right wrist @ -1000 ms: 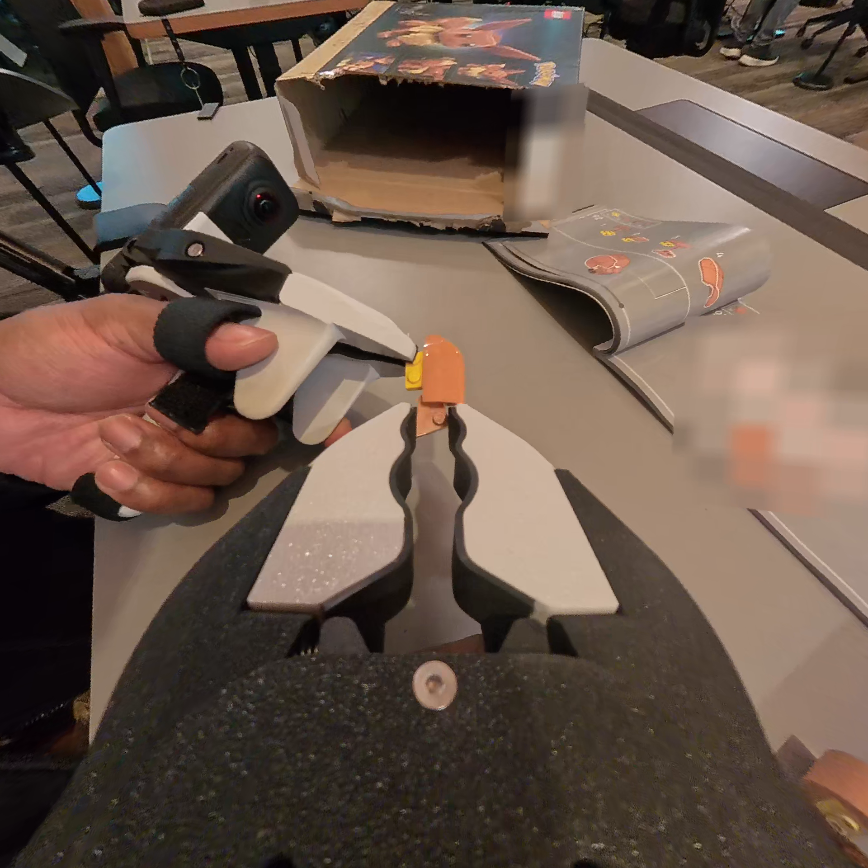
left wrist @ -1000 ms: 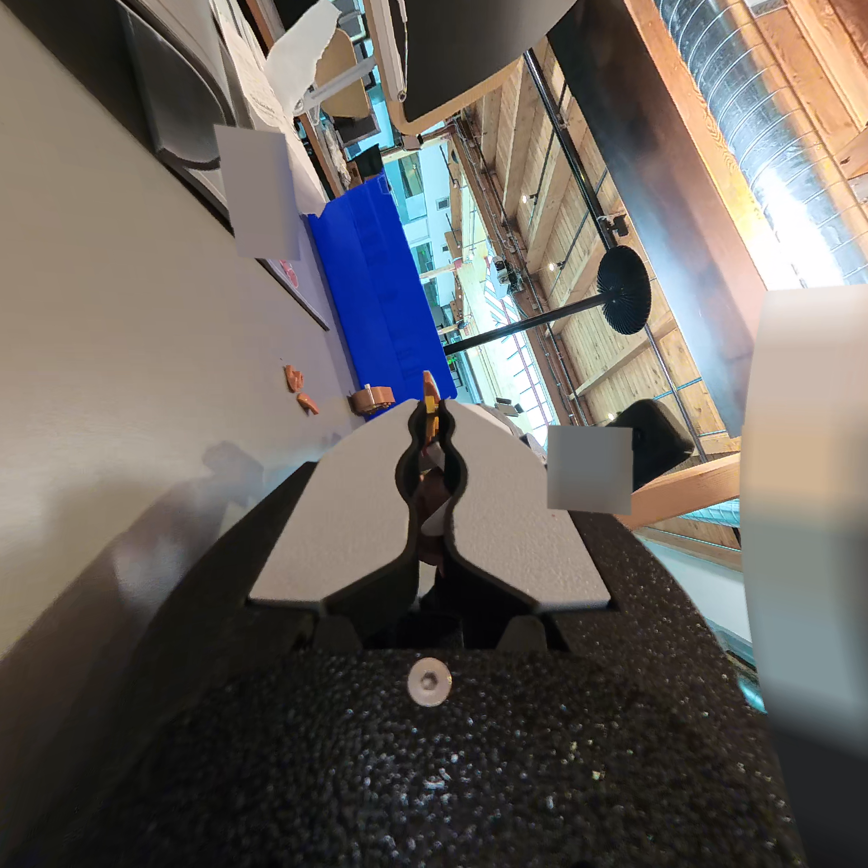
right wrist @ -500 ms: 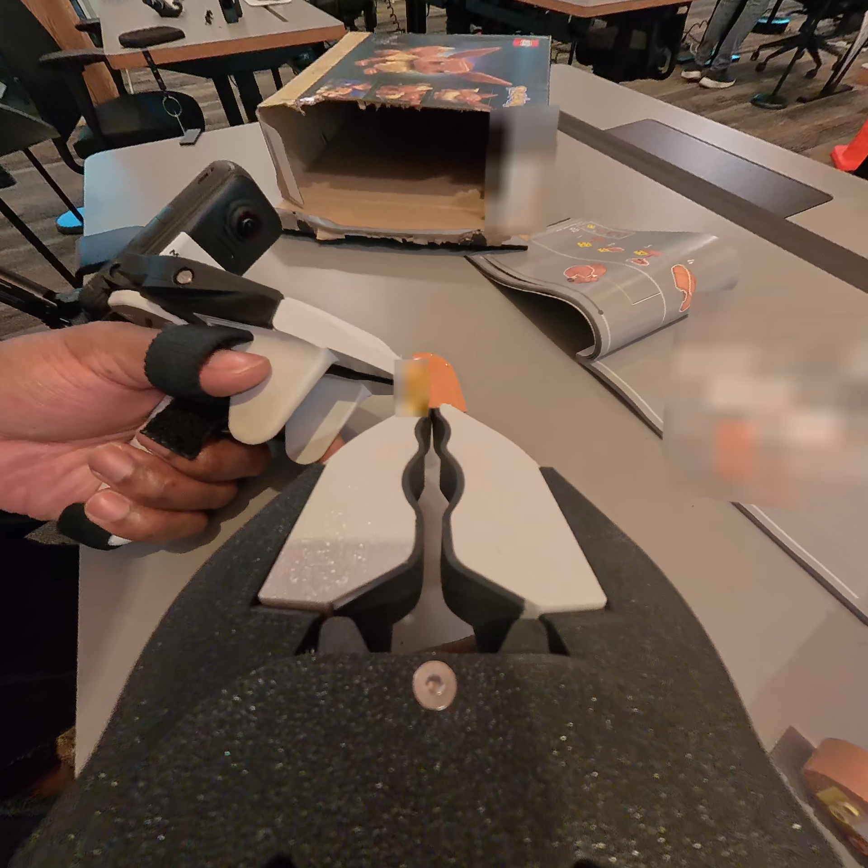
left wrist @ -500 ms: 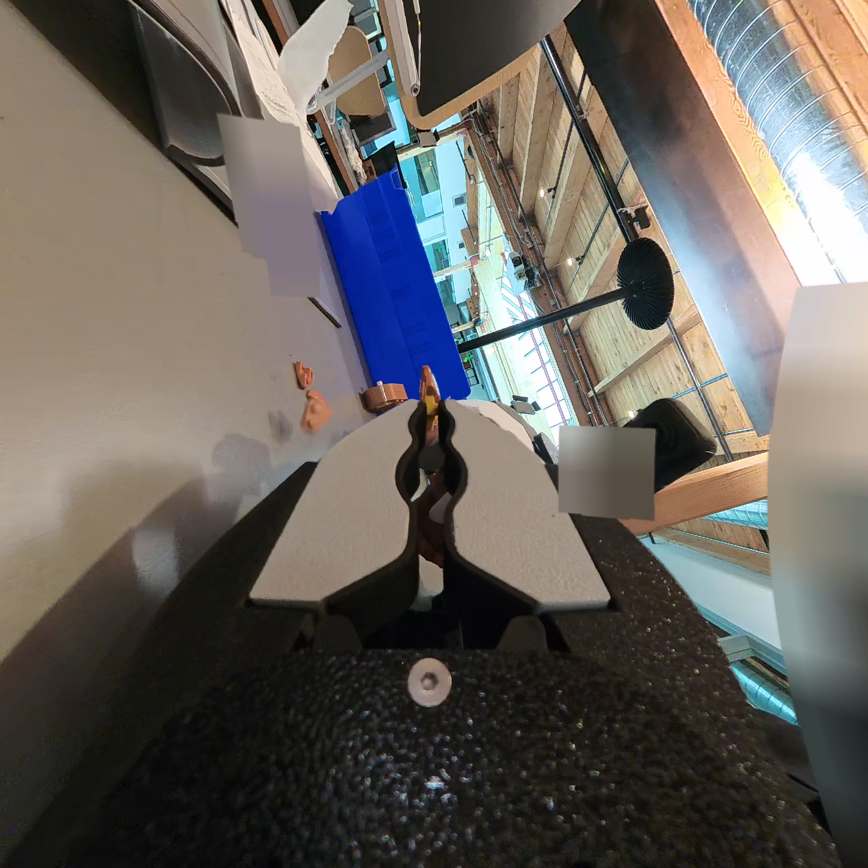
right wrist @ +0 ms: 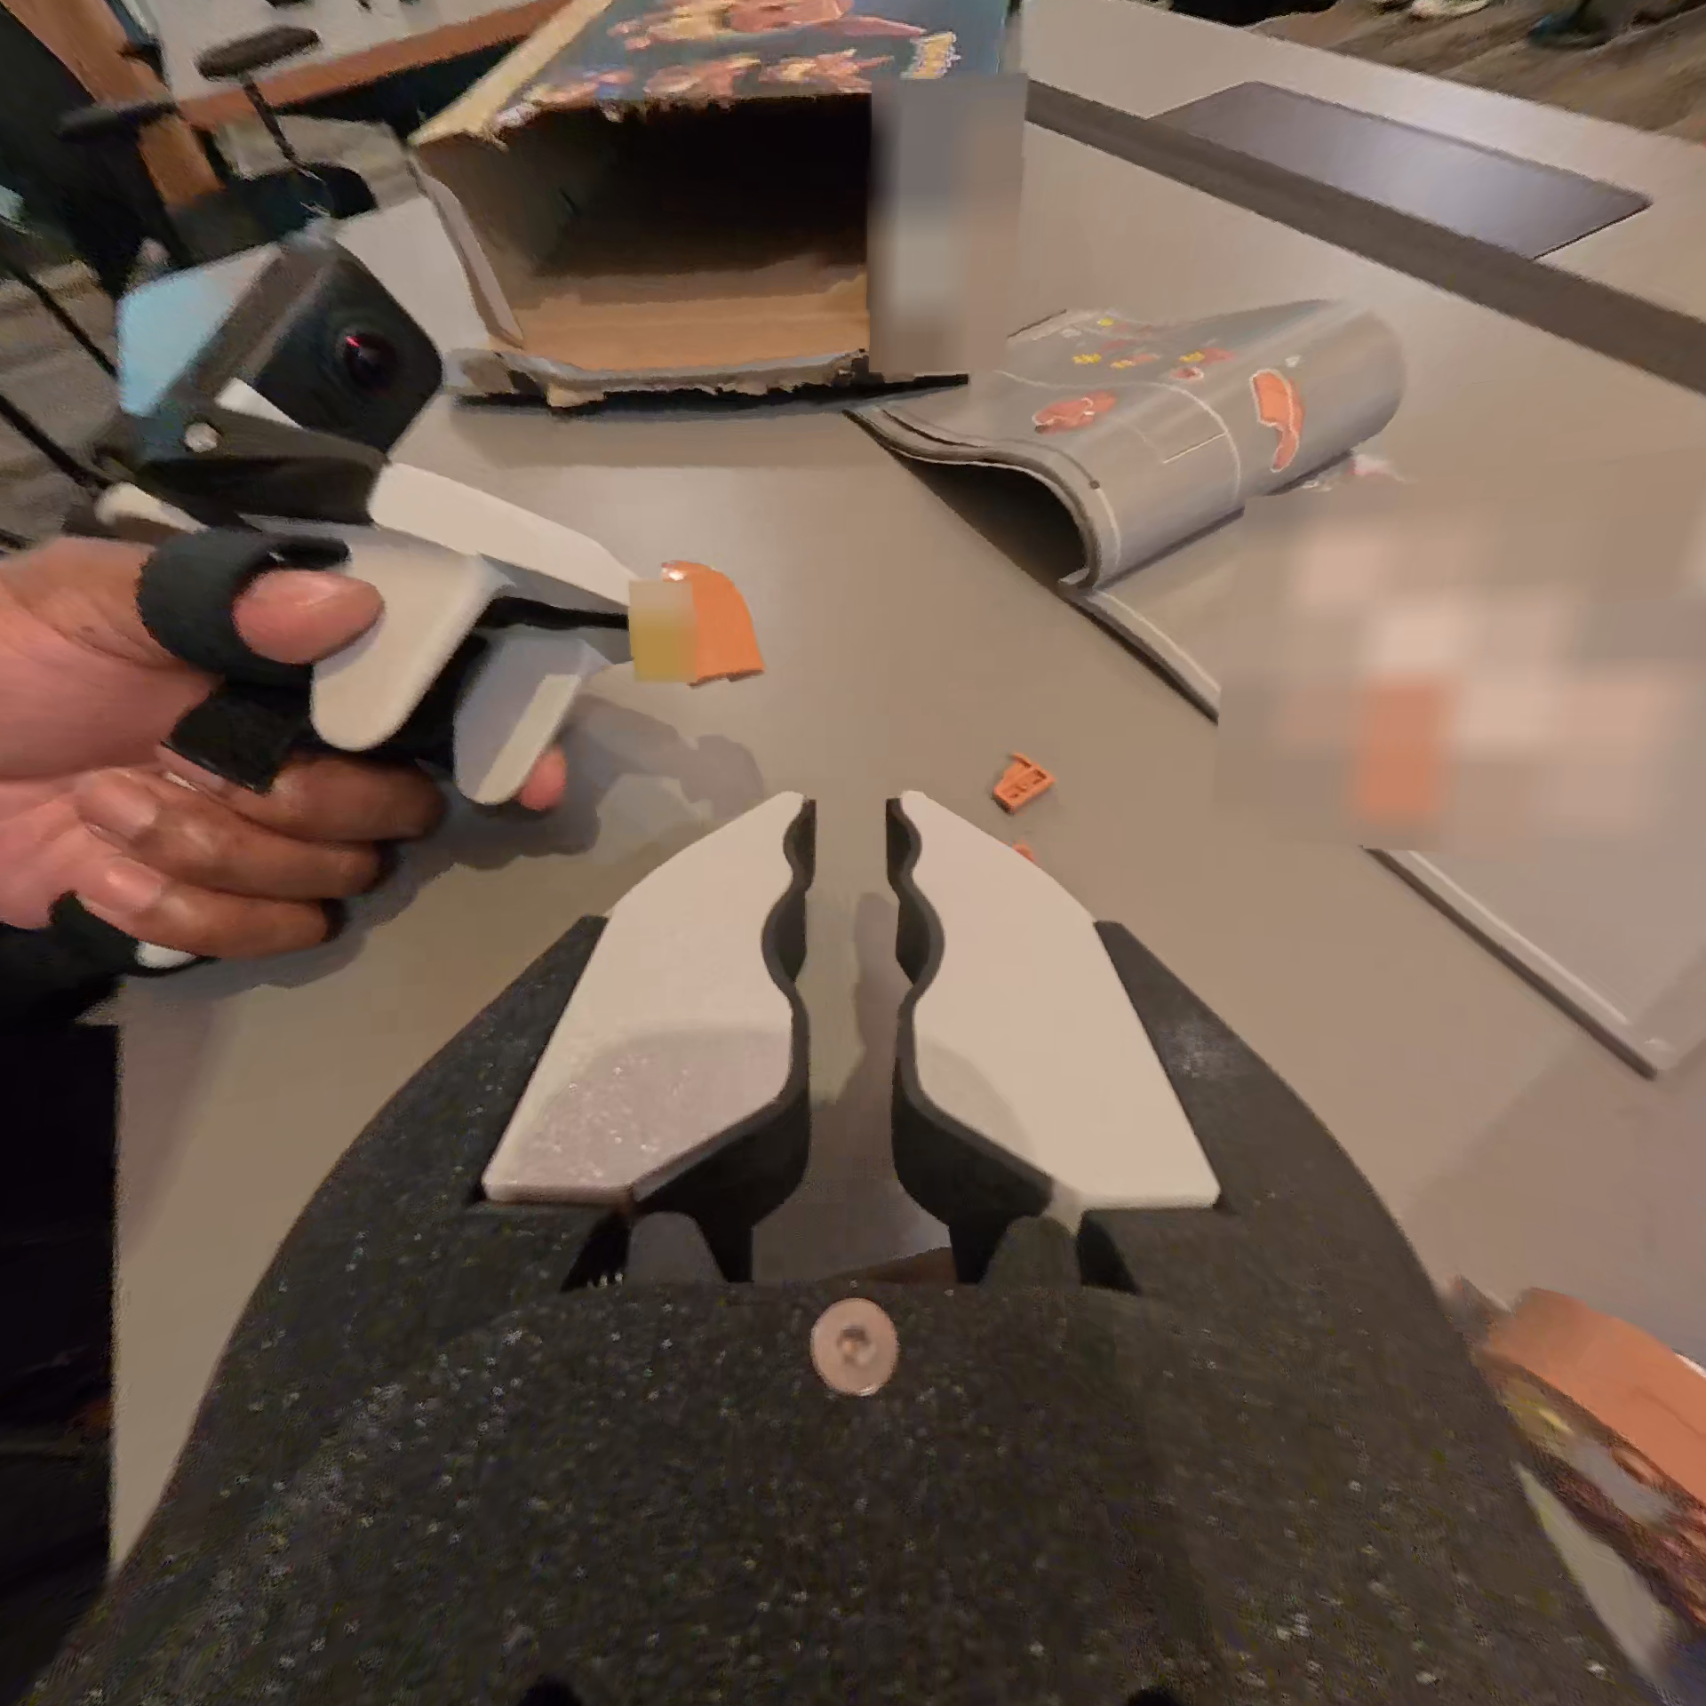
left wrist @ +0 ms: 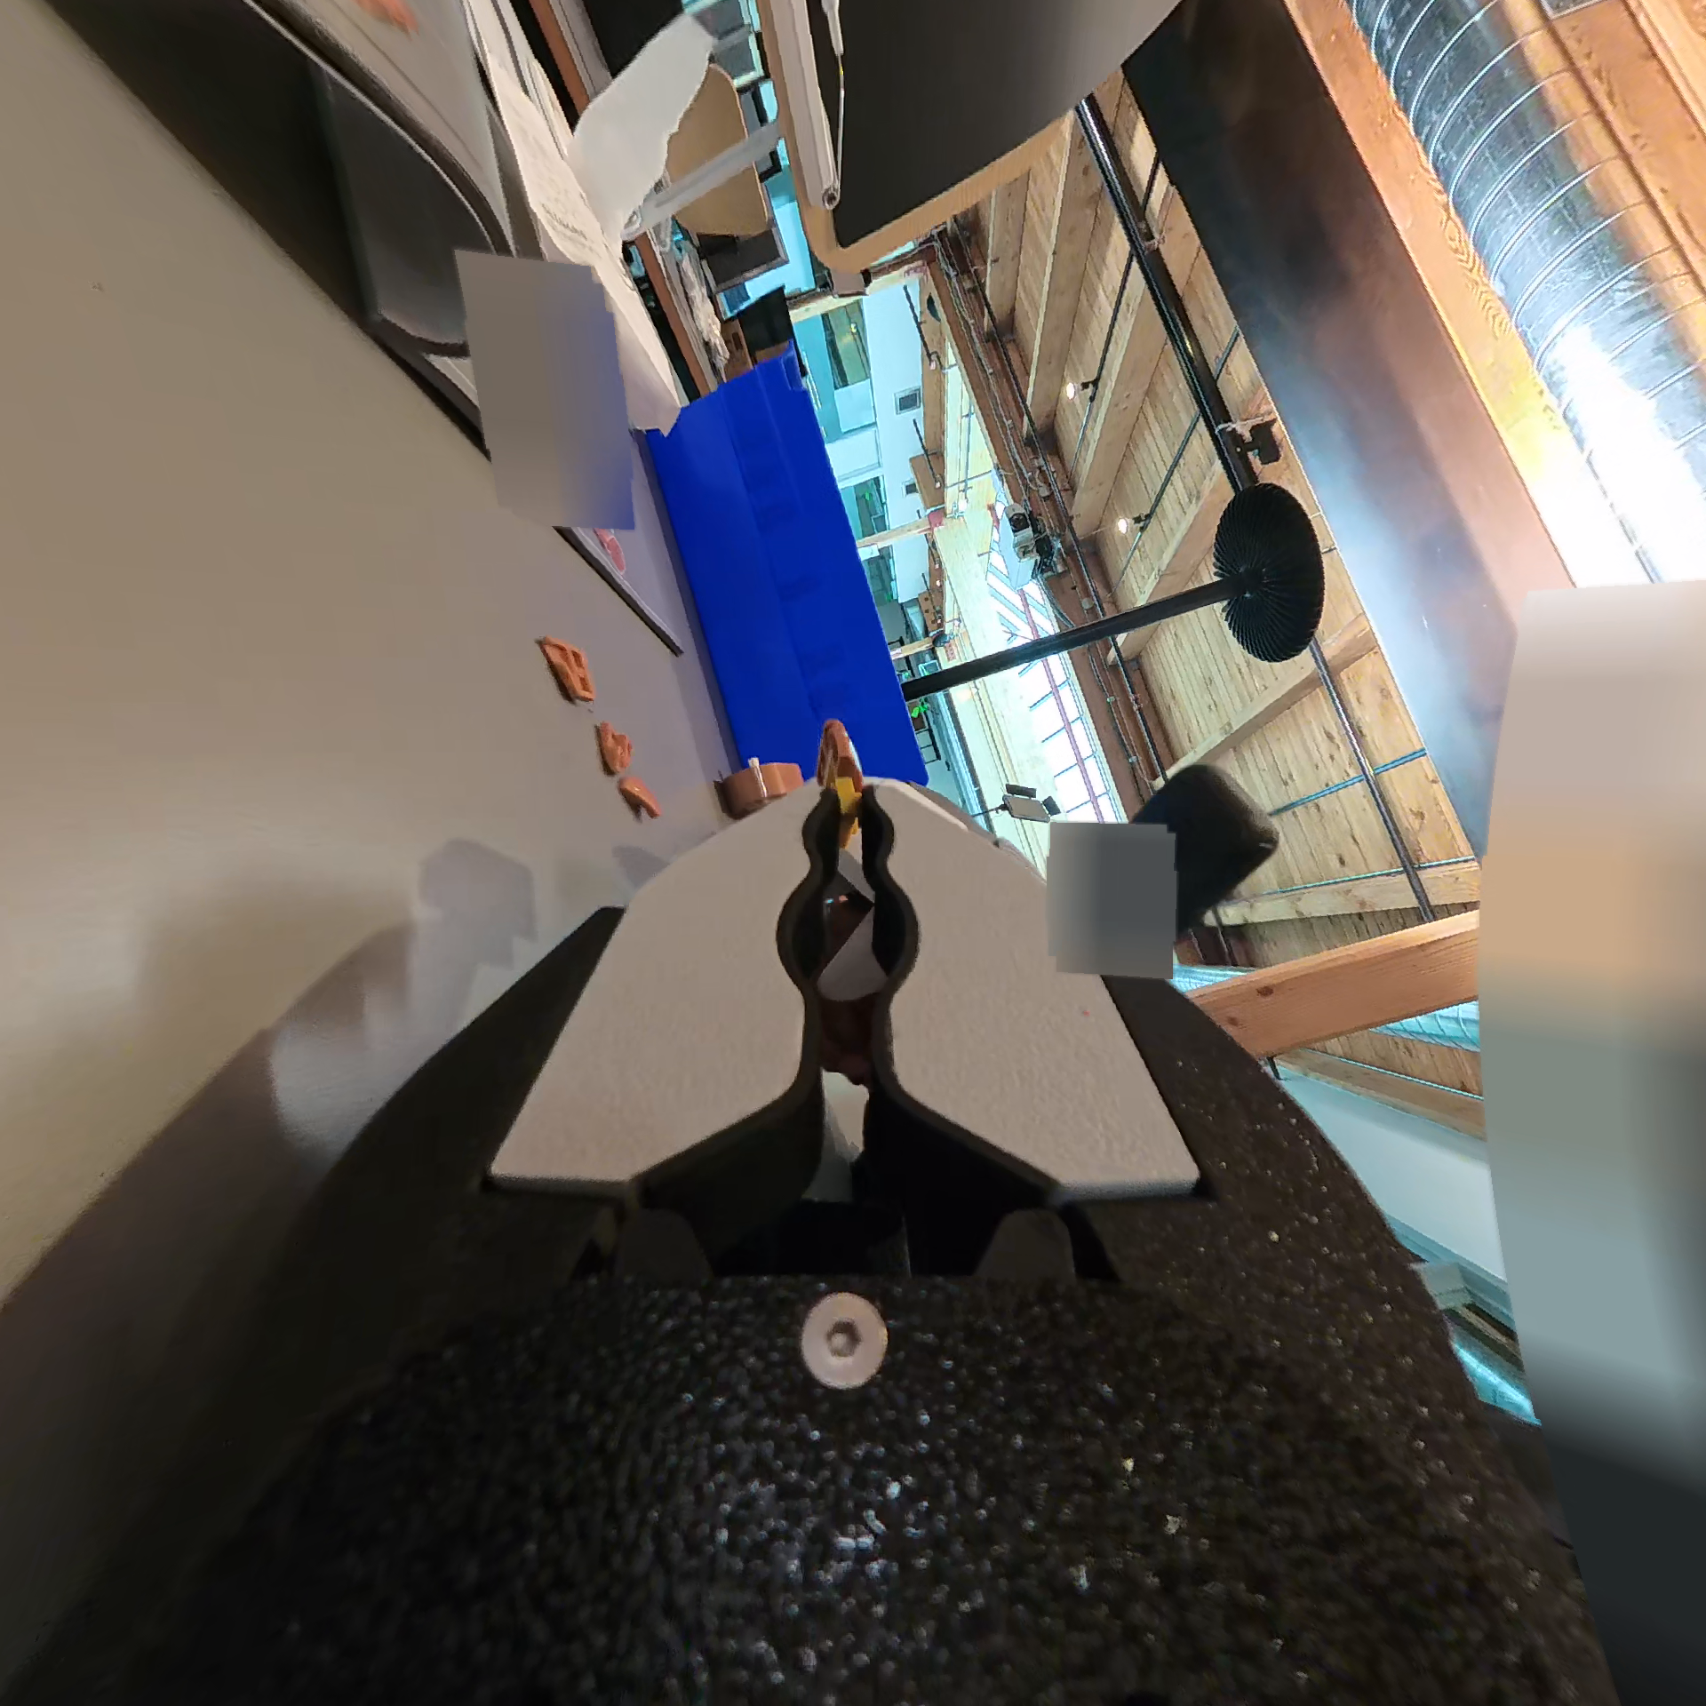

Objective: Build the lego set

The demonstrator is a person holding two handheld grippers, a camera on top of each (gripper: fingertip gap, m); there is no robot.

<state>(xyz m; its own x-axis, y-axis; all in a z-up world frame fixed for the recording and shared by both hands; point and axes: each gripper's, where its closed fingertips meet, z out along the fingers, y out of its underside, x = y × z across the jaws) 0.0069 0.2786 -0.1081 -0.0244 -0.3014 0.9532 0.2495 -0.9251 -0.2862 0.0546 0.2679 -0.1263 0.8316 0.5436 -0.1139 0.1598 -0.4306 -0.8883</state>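
My left gripper point(left wrist: 842, 810) is shut on a small yellow lego piece point(left wrist: 842, 796) with an orange curved piece point(left wrist: 834, 746) attached to it. It is held above the grey table point(left wrist: 231, 692). The right wrist view shows the same left gripper point(right wrist: 617, 611), held by a hand, with the orange curved piece point(right wrist: 725, 620) sticking out of its tips. My right gripper point(right wrist: 849, 810) is open and empty. It hovers over the table point(right wrist: 877, 646), below and to the right of that piece, not touching it.
Loose orange pieces lie on the table point(right wrist: 1022, 783) point(left wrist: 568, 666) point(left wrist: 614, 746), beside a brown round part point(left wrist: 759, 786). A torn cardboard box point(right wrist: 683, 277) and a curled instruction booklet point(right wrist: 1200, 415) lie farther back. A blue bin point(left wrist: 785, 591) stands beyond. A brown part point(right wrist: 1606, 1366) lies at bottom right. Left tips to right tips: about 6 centimetres.
My right gripper's jaws shut at the orange piece half a second ago, then opened and drew back from it. The orange piece stays on the left gripper's piece.
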